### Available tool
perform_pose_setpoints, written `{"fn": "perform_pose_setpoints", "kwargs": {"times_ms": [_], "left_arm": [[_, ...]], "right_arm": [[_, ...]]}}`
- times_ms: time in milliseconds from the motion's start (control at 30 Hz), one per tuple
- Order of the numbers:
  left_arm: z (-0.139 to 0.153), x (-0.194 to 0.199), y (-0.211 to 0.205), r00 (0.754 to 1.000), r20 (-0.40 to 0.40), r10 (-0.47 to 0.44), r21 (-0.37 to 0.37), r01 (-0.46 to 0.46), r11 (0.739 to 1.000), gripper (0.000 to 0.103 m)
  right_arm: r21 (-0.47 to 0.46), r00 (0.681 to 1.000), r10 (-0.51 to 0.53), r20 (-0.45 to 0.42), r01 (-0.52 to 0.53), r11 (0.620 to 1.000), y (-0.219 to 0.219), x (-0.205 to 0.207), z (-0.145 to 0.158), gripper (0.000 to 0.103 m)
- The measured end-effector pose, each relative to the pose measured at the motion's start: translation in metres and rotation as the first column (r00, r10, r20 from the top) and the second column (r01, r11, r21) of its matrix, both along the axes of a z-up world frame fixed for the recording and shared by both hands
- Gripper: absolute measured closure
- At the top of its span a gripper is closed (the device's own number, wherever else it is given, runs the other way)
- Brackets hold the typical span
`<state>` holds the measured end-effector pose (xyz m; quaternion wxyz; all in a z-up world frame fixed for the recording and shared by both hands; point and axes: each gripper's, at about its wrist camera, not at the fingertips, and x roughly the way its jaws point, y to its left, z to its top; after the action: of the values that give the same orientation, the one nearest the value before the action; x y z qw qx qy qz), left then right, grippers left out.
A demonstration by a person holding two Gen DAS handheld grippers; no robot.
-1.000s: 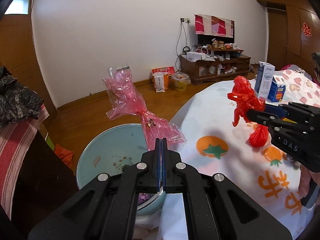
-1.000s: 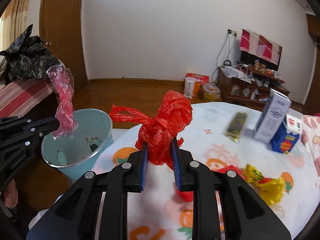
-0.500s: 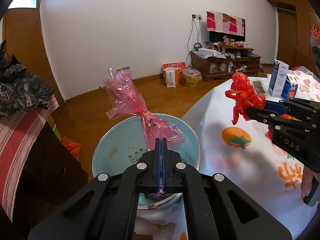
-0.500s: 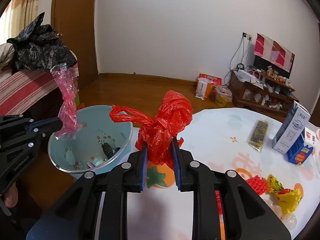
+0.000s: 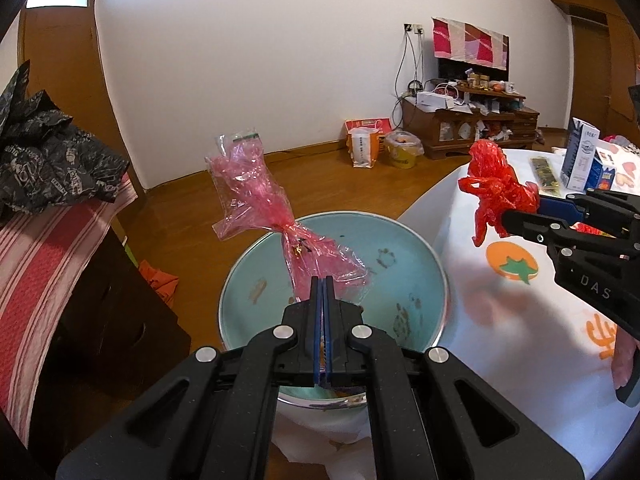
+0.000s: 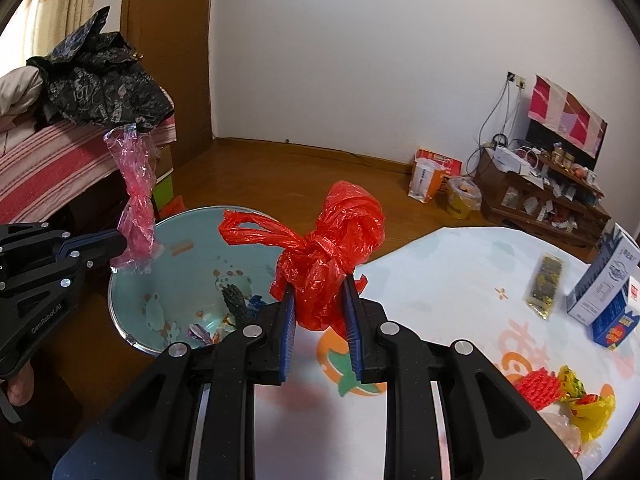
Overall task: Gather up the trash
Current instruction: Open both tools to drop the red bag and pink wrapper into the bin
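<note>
Tablecloth (image 5: 500,344) beside claw (image 5: 520,216) marked "DAS", perhaps truncated

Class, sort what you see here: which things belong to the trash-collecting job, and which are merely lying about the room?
Part of the job:
- pink plastic bag, in the left gripper
- knotted red bag, in the right gripper
- teal bin
- yellow wrapper on the table

Lying about:
- white carton
- dark jacket
- wooden cabinet
</note>
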<state>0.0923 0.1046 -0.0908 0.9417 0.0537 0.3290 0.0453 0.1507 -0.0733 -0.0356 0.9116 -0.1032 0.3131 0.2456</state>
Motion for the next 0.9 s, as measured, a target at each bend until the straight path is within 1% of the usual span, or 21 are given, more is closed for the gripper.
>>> {"fn": "perform_pose_setpoints", "kwargs": {"times_ms": [467, 900], "left_arm": [[-0.003, -0.003, 0.020, 0.999, -0.010, 0.043, -0.001, -0.043, 0.999, 0.102], [-0.006, -0.002, 0.024, 0.999, -0.016, 0.050, -0.004, -0.050, 0.999, 0.102]], "right_arm": [[-0.023, 0.999, 0.053, -0.007, -0.053, 0.998, 0.025, -0.002, -0.003, 0.080], [-0.039, 0.997, 0.075, -0.011, -0.075, 0.996, 0.035, -0.004, -0.005, 0.080]]}}
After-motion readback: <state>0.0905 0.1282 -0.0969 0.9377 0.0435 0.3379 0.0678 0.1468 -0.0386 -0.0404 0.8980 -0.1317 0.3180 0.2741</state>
